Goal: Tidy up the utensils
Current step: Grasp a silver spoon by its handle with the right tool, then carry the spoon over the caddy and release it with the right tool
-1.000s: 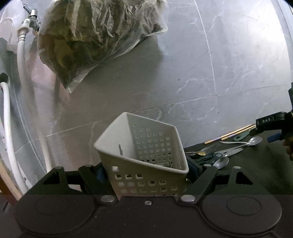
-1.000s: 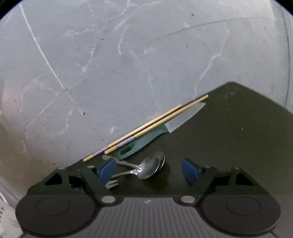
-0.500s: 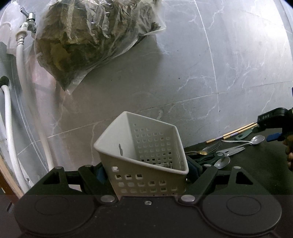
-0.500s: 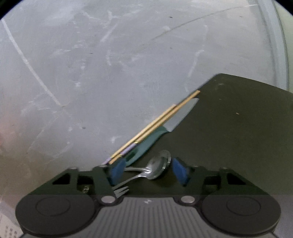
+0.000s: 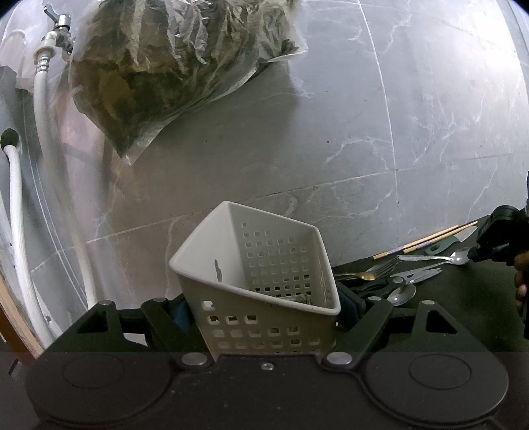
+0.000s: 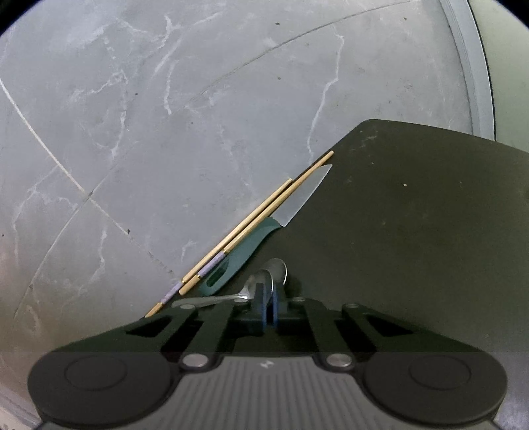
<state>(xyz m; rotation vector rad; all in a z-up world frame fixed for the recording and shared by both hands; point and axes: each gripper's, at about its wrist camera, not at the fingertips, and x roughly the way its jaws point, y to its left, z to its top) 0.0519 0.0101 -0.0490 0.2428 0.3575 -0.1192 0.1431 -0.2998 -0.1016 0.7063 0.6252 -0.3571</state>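
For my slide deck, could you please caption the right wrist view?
Right gripper shut on a spoon beside knife and chopsticks.

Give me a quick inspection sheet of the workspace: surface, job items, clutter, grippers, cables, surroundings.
Surface: dark green mat laid on a grey marbled tile floor.
Job's things: white perforated plastic basket, tilted; pair of wooden chopsticks and green-handled knife side by side at the mat edge; steel spoons; steel fork and more cutlery beside the basket.
Clutter: clear plastic bag of dried leaves on the floor.
Grippers: left gripper clamps the basket; right gripper has just closed, pinching a spoon bowl.
Cables: white hoses, one running from a metal tap.
Surroundings: nothing seen beyond the floor.
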